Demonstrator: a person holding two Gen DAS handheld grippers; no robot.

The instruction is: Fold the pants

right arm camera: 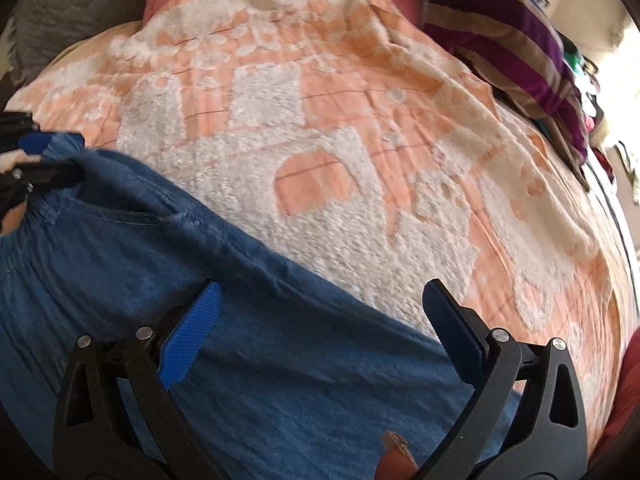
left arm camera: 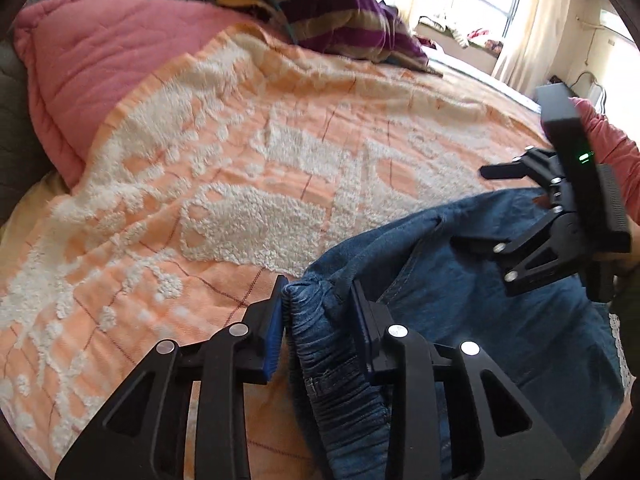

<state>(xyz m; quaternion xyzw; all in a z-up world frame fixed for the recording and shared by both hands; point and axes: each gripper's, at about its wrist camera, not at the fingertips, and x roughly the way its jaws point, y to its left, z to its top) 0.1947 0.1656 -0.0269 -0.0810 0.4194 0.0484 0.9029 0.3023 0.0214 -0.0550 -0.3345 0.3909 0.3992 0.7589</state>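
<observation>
Blue denim pants [left arm camera: 500,320] lie bunched on the bed at the lower right of the left wrist view. My left gripper [left arm camera: 318,284] is shut on their gathered elastic waistband [left arm camera: 320,344], which stands up between the two blue pads. In the right wrist view that same gripper [right arm camera: 56,156] pinches the pants' corner at the far left. My right gripper [right arm camera: 322,286] hangs wide open just above the flat denim [right arm camera: 200,260], with only flat fabric below its fingers. It also shows in the left wrist view, where the right gripper [left arm camera: 478,206] is open over the pants' far edge.
An orange and white tufted bedspread [left arm camera: 240,160] covers the bed. A pink quilt [left arm camera: 100,60] lies at the back left. A purple striped blanket [left arm camera: 340,12] is heaped at the back. A red sleeve [left arm camera: 612,144] holds the right gripper. A bright window [left arm camera: 480,0] is beyond.
</observation>
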